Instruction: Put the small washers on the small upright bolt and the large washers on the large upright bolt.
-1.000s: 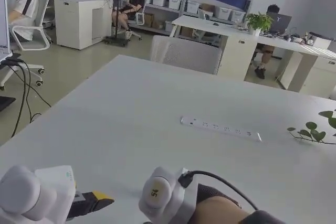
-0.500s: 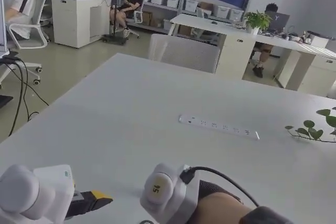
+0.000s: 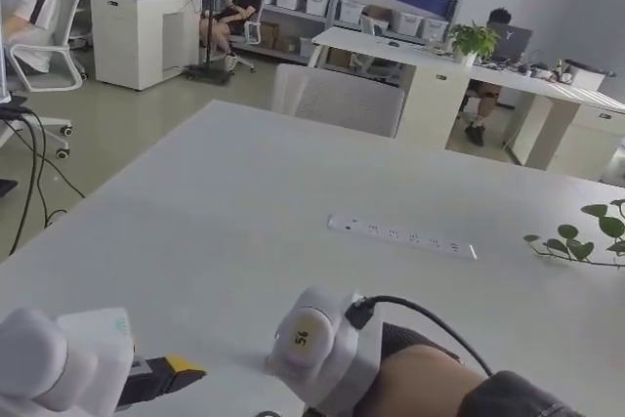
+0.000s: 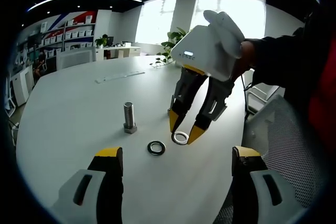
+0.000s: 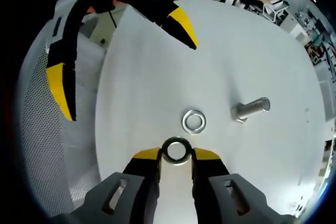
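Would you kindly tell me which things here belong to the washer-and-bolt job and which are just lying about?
For the job: bolt; gripped washer in the right gripper; free washer beside it.

Lying about: power strip; plant; chair behind the table.

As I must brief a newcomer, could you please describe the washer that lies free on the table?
On the large white table stands one upright grey metal bolt, with two flat metal ring washers lying near it. The free washer rests bare on the tabletop, nearer the bolt, whereas the other washer sits between the yellow tips of the right tool.
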The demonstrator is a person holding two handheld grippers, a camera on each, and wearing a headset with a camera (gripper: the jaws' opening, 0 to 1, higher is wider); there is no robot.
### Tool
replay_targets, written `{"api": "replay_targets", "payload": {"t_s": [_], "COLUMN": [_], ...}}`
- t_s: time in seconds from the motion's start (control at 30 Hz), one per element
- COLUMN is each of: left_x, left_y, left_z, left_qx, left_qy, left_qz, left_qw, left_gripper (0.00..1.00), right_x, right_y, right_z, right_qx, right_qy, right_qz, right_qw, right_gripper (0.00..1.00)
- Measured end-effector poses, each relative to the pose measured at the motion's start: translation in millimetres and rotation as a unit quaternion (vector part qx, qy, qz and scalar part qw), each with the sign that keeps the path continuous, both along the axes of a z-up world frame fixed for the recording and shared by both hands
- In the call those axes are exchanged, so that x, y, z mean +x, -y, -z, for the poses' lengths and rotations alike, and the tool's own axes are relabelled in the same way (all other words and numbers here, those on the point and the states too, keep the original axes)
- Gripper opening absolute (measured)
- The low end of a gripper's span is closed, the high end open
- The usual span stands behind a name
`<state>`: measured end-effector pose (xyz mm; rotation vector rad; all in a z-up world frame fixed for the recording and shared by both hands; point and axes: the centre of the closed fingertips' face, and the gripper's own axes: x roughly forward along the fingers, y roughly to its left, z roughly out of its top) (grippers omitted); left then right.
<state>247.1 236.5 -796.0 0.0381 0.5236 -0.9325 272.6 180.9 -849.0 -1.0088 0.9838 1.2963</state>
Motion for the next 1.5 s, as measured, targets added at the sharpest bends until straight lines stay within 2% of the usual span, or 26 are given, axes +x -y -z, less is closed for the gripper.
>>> {"api": "replay_targets", "payload": {"t_s": [0.27,0.5,0.9,1.3,1.5], "left_x": [-1.1,-1.1,-0.3,0.8,0.9], "left_y": [2.9,3.4,2.1,-1.2,-2.5], "left_z": [-0.8,-1.4,-1.3,0.1,1.4], "left_qx": [0.001,0.0,0.0,0.0,0.0], "left_qy": [0.0,0.0,0.0,0.0,-0.002], "left_qz": [0.003,0.004,0.003,-0.001,-0.003], "left_qw": [1.0,1.0,1.0,1.0,1.0], "left_gripper": [0.85,0.85,0.85,0.85,0.85], "right_x": [5.6,18.4,45.1,70.9,82.2], "right_y": [3.8,9.4,13.5,12.8,3.4], "right_z": [-18.7,-37.0,-73.4,-93.7,-101.2], "right_qx": [0.008,0.016,0.02,0.01,0.01], "right_qy": [0.005,0.02,0.05,0.074,0.082], "right_qz": [0.006,0.017,0.015,0.001,-0.009], "right_qw": [0.9999,0.9995,0.9984,0.9972,0.9965], "right_gripper": [0.23,0.23,0.23,0.23,0.23]}}
